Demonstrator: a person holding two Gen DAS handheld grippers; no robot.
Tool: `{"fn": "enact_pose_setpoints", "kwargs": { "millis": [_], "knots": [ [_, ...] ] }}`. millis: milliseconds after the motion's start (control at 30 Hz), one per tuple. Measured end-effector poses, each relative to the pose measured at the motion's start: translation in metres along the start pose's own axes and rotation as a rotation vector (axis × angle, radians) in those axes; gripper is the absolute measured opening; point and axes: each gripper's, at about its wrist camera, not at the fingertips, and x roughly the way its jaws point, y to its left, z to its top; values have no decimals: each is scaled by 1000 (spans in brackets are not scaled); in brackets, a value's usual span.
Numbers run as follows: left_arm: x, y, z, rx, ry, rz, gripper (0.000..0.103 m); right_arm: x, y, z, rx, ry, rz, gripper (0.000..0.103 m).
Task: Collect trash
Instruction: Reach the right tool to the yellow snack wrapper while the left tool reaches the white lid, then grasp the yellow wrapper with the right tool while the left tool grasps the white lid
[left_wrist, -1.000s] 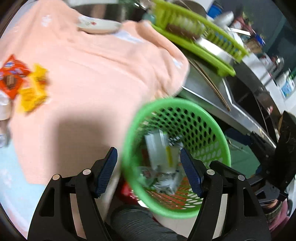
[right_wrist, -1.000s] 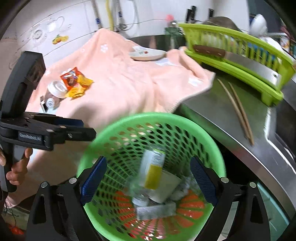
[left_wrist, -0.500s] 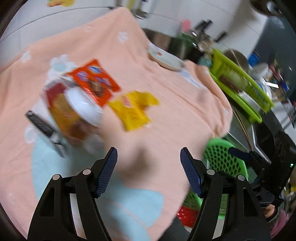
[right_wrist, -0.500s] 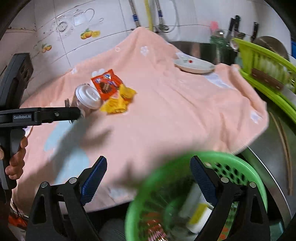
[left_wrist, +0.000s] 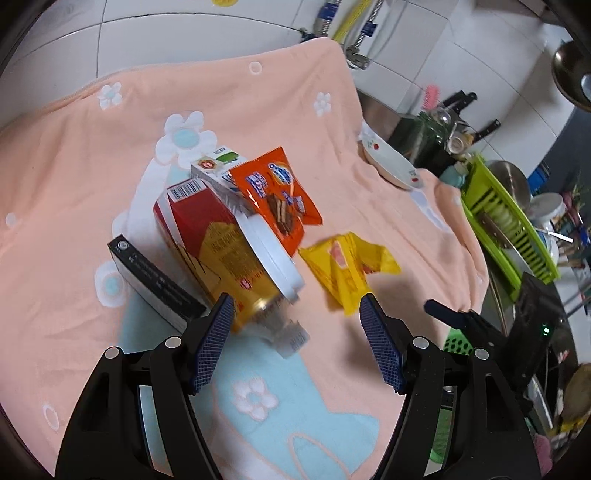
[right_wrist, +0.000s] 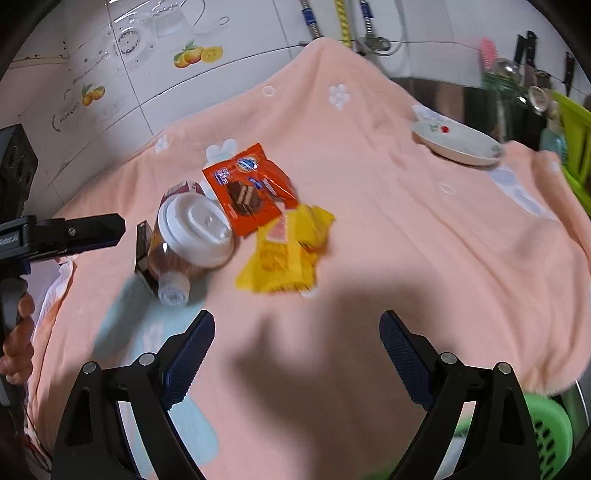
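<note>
A heap of trash lies on the peach towel (left_wrist: 92, 192) (right_wrist: 406, 229): an orange snack wrapper (left_wrist: 277, 192) (right_wrist: 247, 188), a crumpled yellow wrapper (left_wrist: 347, 267) (right_wrist: 288, 251), a white-lidded cup (left_wrist: 269, 251) (right_wrist: 194, 229) on a red and yellow carton (left_wrist: 207, 236), a small clear bottle (left_wrist: 284, 328) (right_wrist: 171, 286) and a black box (left_wrist: 155, 284). My left gripper (left_wrist: 297, 345) hangs open just before the bottle and cup. Farther back, my right gripper (right_wrist: 297, 363) is open over bare towel with nothing between its fingers. The green basket (right_wrist: 546, 428) (left_wrist: 456, 341) peeks past the towel's edge.
A white plate (left_wrist: 388, 162) (right_wrist: 456, 142) rests at the towel's far right. A green dish rack (left_wrist: 509, 229) and kitchen clutter stand beyond it. Tiled wall and hoses rise behind. A person's hand (right_wrist: 16, 339) holds the left gripper's handle.
Both grippers swung away from above the green basket to the trash heap on the towel. The basket slid from the middle of both views to the lower right edge. Jaws stayed apart.
</note>
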Motion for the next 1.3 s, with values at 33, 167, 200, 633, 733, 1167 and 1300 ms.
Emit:
{"fn": "enact_pose_setpoints", "kwargs": {
  "millis": [33,167,200,633,733,1167,1300],
  "knots": [
    [2,2,3,-4,1,0,70,6,2,4,-2,2,0,88],
    [11,8,14,-15,16,-1,68,34,9,22,-18,18,-13,85],
    [12,9,16,-17,19,-4,68,39,10,24,-22,21,-17,85],
    [35,3,30,8,64,1,63,81,6,37,-50,94,-70,64],
    [41,3,32,5,76,11,60,81,6,35,-55,98,-80,55],
    [54,0,32,-12,99,26,21,50,5,19,-64,58,-61,45],
    [52,-3,26,-17,102,6,15,40,6,12,-63,57,-37,31]
  ]
}}
